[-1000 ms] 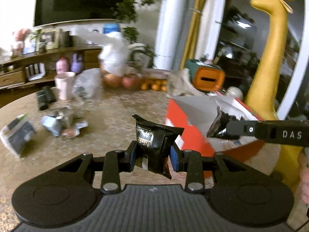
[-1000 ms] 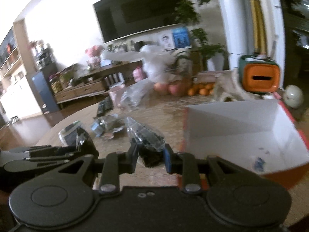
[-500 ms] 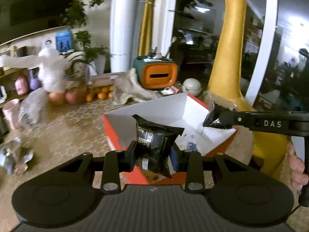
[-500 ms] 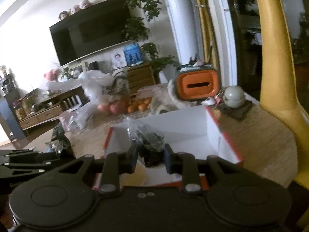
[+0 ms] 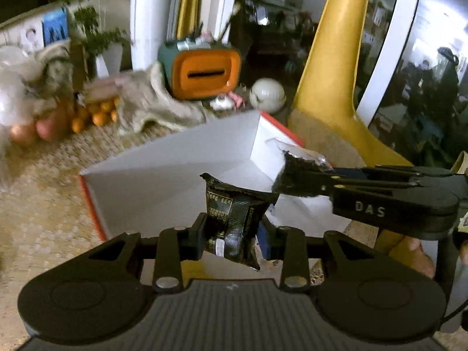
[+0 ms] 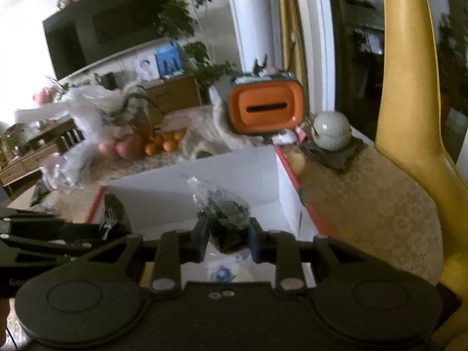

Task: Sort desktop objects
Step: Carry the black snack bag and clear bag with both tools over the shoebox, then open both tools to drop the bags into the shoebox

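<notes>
My left gripper (image 5: pixel 234 234) is shut on a black foil packet (image 5: pixel 234 222) with gold print, held above the near wall of an open red box with a white inside (image 5: pixel 175 172). My right gripper (image 6: pixel 228 237) is shut on a clear bag of dark pieces (image 6: pixel 225 207), hanging over the same box (image 6: pixel 204 175). In the left wrist view the right gripper (image 5: pixel 288 175) reaches in from the right with its bag (image 5: pixel 298 161) over the box's right wall. In the right wrist view the left gripper's fingers (image 6: pixel 108 219) show at the left edge of the box.
An orange and teal container (image 5: pixel 204 70) stands behind the box beside a crumpled cloth (image 5: pixel 146 102), oranges (image 5: pixel 96 114) and a pale round jar (image 5: pixel 267 93). A tall yellow giraffe figure (image 5: pixel 336 58) rises right of the box. A paper slip (image 6: pixel 225 272) lies on the box floor.
Both grippers have swung right across the table and come in over the red box, still holding their packets. The box now fills the middle of both views.
</notes>
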`<state>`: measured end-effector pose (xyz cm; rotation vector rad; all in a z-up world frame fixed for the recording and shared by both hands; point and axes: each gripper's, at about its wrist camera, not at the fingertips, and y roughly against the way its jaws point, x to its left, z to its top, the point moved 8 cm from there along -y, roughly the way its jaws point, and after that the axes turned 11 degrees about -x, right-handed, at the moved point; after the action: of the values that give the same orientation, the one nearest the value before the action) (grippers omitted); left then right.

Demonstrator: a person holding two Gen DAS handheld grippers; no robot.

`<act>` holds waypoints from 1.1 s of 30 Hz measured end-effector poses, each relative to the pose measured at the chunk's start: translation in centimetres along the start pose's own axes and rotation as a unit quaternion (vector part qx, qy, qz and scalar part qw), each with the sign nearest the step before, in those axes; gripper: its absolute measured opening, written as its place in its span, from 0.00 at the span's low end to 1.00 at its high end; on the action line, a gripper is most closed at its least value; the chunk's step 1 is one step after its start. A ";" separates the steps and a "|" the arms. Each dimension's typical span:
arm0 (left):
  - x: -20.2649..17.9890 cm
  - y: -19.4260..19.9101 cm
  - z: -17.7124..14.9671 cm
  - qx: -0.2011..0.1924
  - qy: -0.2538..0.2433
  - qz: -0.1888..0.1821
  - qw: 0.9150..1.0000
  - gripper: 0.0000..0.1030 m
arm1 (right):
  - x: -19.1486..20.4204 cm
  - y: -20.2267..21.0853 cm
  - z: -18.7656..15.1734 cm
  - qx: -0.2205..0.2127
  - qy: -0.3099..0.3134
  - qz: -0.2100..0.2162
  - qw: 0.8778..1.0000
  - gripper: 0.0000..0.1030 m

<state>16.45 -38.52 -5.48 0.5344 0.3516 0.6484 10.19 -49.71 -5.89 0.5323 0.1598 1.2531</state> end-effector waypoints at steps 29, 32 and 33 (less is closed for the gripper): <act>1.2 0.7 -1.3 0.010 0.022 -0.001 1.000 0.62 | 1.0 0.8 -0.7 0.017 0.016 -0.003 1.000 0.43; 1.4 2.6 -1.1 -0.002 0.028 0.004 1.000 0.62 | 2.2 2.3 -0.4 0.010 0.019 0.010 1.000 0.43; 1.4 3.3 -1.0 -0.006 0.030 0.005 1.000 0.62 | 2.6 2.8 -0.2 0.008 0.020 0.014 1.000 0.43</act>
<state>15.44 -35.05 -4.58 0.5057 0.4007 0.6766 8.51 -46.59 -4.33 0.5248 0.1956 1.2912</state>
